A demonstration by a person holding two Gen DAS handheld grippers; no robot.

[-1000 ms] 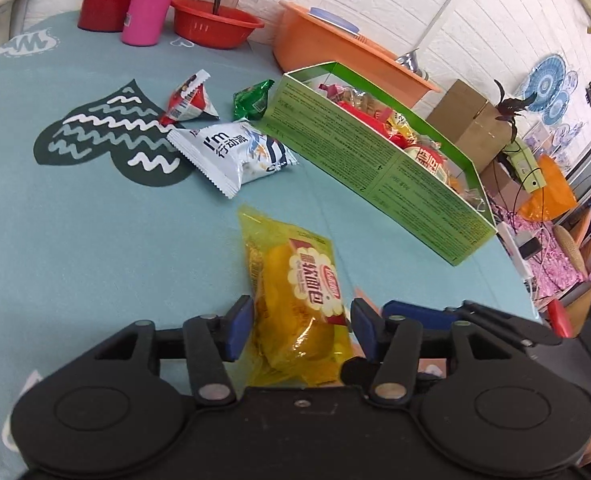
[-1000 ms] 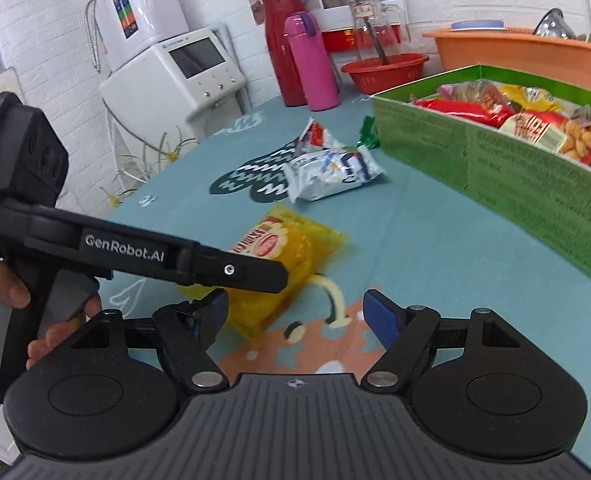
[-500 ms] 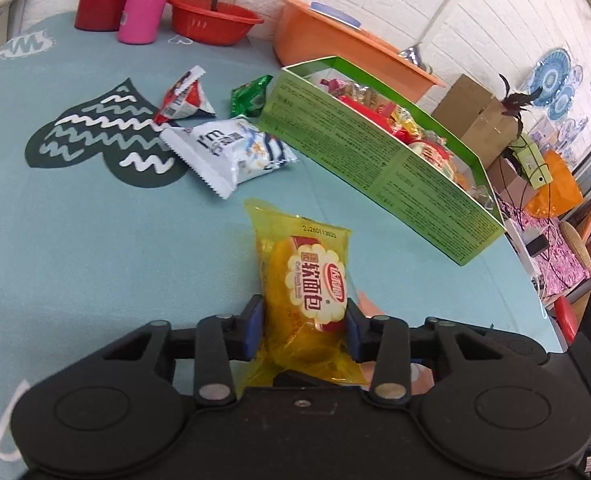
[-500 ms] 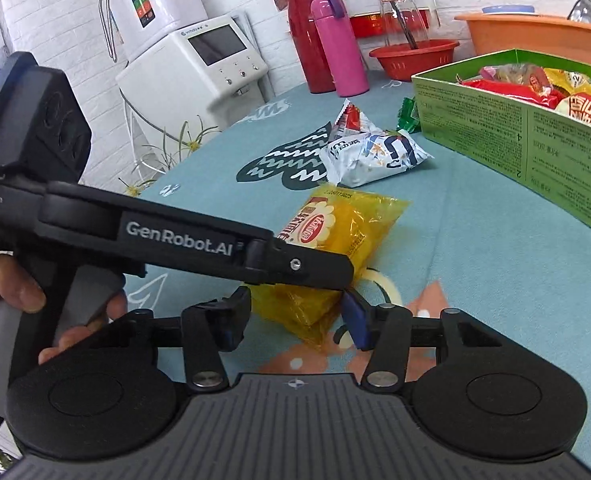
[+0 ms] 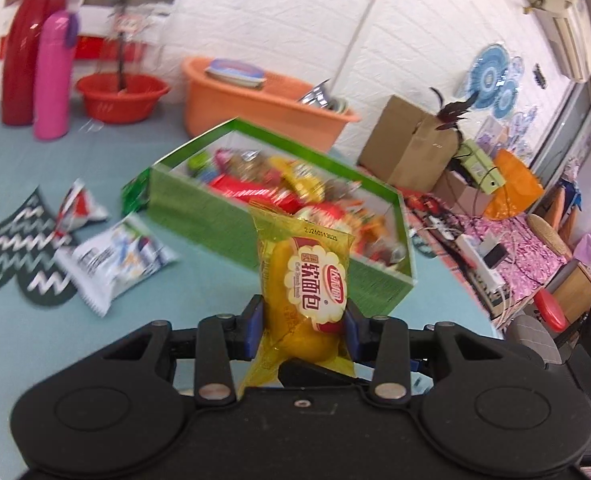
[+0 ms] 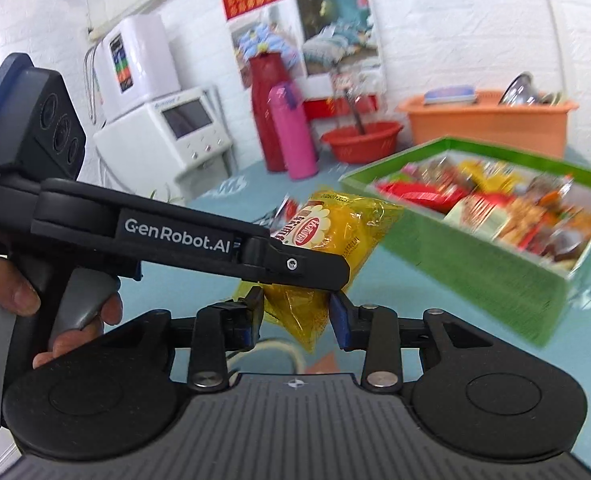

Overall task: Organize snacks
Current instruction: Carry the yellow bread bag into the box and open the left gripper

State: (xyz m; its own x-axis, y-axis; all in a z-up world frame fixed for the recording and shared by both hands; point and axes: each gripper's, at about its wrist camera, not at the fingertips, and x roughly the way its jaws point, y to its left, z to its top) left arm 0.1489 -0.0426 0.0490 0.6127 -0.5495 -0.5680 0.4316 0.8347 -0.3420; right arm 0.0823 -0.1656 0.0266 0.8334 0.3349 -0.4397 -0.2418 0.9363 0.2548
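Note:
A yellow bread packet (image 5: 307, 280) hangs off the table, gripped at mid-height by my left gripper (image 5: 303, 320). In the right wrist view the same packet (image 6: 347, 228) sticks out past the left gripper's fingers (image 6: 295, 266). Its lower end sits between the closing jaws of my right gripper (image 6: 296, 316), whose blue pads touch the wrapper on both sides. The green box (image 5: 199, 208), full of snacks, stands just beyond; it also shows at right (image 6: 455, 256). A white packet (image 5: 115, 256), a red-white packet (image 5: 79, 208) and a small green packet (image 5: 135, 196) lie left of the box.
A pink bottle (image 5: 53, 76), red flask (image 5: 23, 52), red bowl (image 5: 121, 96) and orange basin (image 5: 255, 104) line the table's back. A white appliance (image 6: 175, 132) stands beside the table. A person's hand (image 6: 11, 288) holds the left gripper's handle.
My left gripper shut on the yellow packet and lifted it off the table toward the green box. The right gripper's jaws narrowed around the packet's lower end.

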